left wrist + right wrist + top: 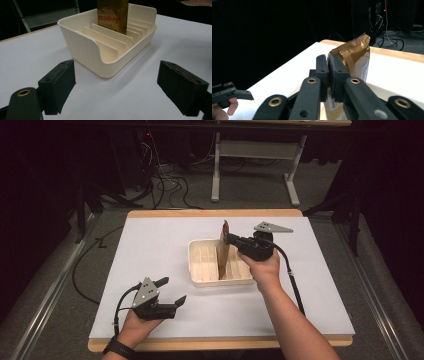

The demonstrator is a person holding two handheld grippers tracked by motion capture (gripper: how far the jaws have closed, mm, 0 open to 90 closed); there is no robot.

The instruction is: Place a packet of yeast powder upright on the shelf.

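Hovering near the table's (150, 245) front-left corner, the left gripper (170, 292) was held with jaws wide apart, empty. Right of centre, a gold packet (223, 247) was stood upright in a cream slotted tray (200, 270), its top clamped by the right gripper (229, 238). Cables (170, 185) were seen on the floor beyond.

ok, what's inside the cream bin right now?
The cream bin holds one gold packet standing upright between its built-in dividers, pinched by the right gripper. Other slots look empty; the floor behind the packet is hidden.
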